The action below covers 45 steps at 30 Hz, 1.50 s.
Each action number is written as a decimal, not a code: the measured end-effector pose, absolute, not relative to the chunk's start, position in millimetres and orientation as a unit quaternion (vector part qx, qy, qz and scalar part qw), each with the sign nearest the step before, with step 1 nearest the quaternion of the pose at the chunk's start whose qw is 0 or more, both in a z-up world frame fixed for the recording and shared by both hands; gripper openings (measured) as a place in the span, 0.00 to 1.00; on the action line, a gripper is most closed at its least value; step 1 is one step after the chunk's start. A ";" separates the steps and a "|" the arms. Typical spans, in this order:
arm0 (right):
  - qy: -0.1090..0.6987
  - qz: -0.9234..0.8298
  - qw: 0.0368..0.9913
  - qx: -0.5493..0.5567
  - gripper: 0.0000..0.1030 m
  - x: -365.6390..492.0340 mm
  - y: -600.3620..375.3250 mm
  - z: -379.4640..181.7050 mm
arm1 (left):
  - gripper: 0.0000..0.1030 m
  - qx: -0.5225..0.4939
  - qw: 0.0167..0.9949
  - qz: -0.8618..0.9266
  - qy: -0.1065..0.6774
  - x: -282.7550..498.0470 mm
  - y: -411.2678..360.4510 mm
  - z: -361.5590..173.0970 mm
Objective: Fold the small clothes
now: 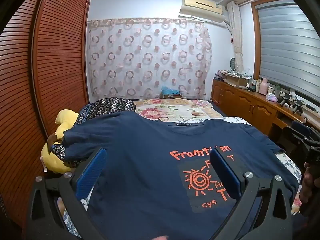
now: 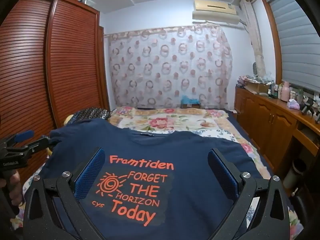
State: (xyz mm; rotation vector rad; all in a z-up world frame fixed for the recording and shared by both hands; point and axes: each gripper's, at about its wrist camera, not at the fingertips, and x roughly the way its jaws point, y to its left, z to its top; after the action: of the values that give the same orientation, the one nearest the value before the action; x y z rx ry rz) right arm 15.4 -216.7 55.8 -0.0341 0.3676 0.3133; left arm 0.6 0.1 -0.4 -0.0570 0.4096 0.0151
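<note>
Only right cam shows full T-shirt print; both grippers agape, empty

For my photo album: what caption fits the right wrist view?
Open right claw poised over a navy T-shirt spread on the bed.

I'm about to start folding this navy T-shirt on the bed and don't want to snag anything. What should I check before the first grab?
1. Left tongs open, nothing between the pads: ok.
2. Right tongs open, nothing held: ok.
3. Navy T-shirt spread print side up, collar away from you: ok.
4. Left sleeve flat: not ok, it drapes over the yellow plush toy and a patterned cloth at the bed's edge.
5. Right sleeve flat: ok, it looks spread out on the bedspread.
6. Bottom hem straight: cannot tell, it lies below both views.
</note>
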 end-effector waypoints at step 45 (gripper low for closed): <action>0.180 0.157 0.971 -0.017 1.00 14.1 -215.8 55.5 | 1.00 -0.020 0.979 0.017 0.202 0.4 6.8 0.5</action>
State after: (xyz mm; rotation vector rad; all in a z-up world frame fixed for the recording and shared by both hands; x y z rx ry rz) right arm 14.1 -215.8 55.5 -0.0346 0.3627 0.3166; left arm 0.4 6.8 0.5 -0.0397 0.4066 0.0347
